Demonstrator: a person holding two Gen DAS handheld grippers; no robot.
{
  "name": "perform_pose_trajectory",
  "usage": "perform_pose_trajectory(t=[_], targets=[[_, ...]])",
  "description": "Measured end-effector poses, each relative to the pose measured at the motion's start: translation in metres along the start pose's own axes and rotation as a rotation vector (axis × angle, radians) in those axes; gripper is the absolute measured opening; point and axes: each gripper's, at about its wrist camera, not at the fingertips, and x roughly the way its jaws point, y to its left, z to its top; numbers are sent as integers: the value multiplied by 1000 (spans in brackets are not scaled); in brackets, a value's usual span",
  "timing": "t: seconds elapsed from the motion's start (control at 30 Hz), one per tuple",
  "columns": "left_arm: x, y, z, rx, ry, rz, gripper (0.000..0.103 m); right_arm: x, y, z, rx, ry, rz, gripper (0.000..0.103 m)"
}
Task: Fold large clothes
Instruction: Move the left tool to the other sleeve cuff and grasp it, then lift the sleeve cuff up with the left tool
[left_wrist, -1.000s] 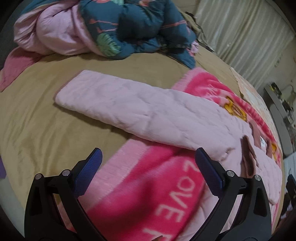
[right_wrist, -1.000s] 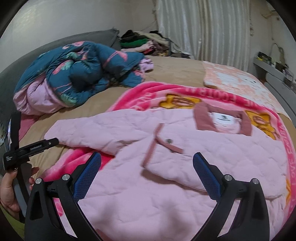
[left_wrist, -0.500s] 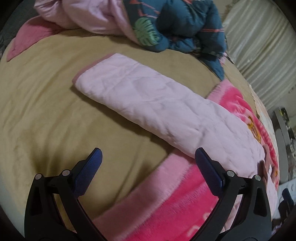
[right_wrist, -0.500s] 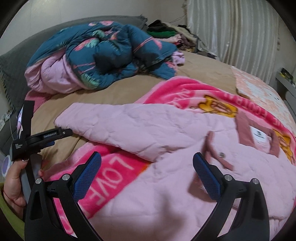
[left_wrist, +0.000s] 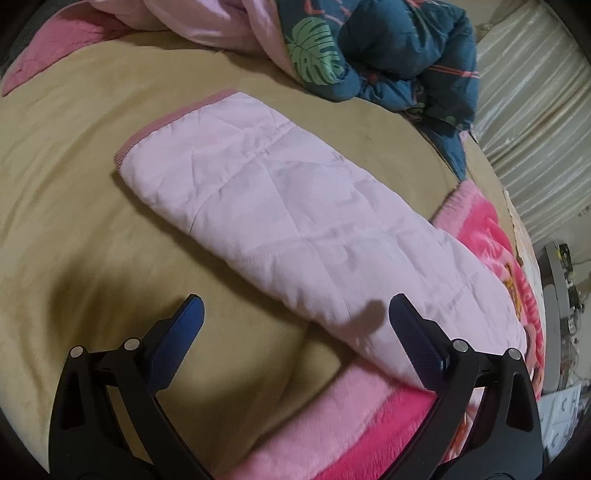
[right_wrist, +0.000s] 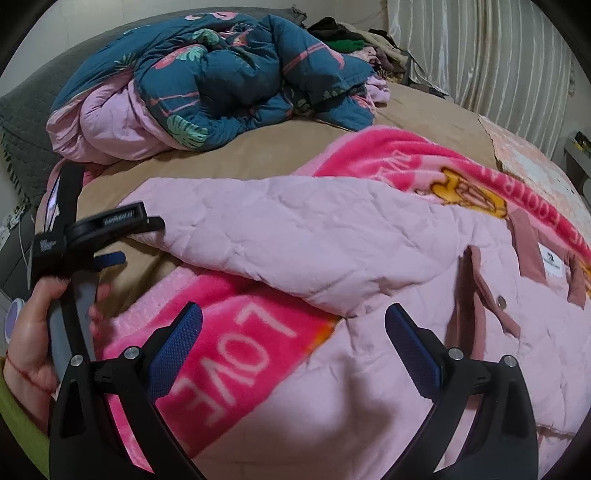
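A pale pink quilted jacket (right_wrist: 369, 350) lies spread on the bed, its body over a bright pink blanket (right_wrist: 229, 354). One sleeve (left_wrist: 288, 221) stretches flat across the tan sheet, with its ribbed cuff (left_wrist: 166, 122) at the far end. My left gripper (left_wrist: 295, 317) hovers open just short of the sleeve's near edge, holding nothing. It also shows at the left of the right wrist view as the left gripper (right_wrist: 110, 240), held by a hand (right_wrist: 33, 332) near the cuff end. My right gripper (right_wrist: 293, 328) hangs open above the jacket's underarm area, empty.
A bunched teal flamingo-print duvet (right_wrist: 229, 77) with pink lining lies at the head of the bed. A pile of dark clothes (right_wrist: 351, 40) sits behind it. Pleated curtains (right_wrist: 480, 55) hang at the far right. The tan sheet (left_wrist: 74, 184) lies bare beside the sleeve.
The left gripper has swung left and closer along the sleeve toward its cuff. The right gripper has shifted left, from the jacket's chest toward the underarm and the blanket's lettering.
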Motion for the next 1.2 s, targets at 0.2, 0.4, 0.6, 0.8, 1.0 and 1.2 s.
perform_pose_trajectory(t=[0.2,0.4,0.6,0.8,1.0,1.2], targets=[[16,11,20,-66,-20,5,94,-12,-29,-6,46,-12,-32,99],[22,18,40,-64,-59,71,91,-23,-56,-11,96,-28,-69,99],[10,26,45,-70,-116,74,47,-32,-76,-16,155,-48,-79,99],[-22,12,50,4,-214,30,16,-41,-84,-20,173,-57,-93,99],[-59,-18,47,81,-306,-49,13,-57,-97,-26,209,-87,-84,99],[-106,-45,30,136,-372,-144,11,-80,-113,-38,242,-104,-72,99]])
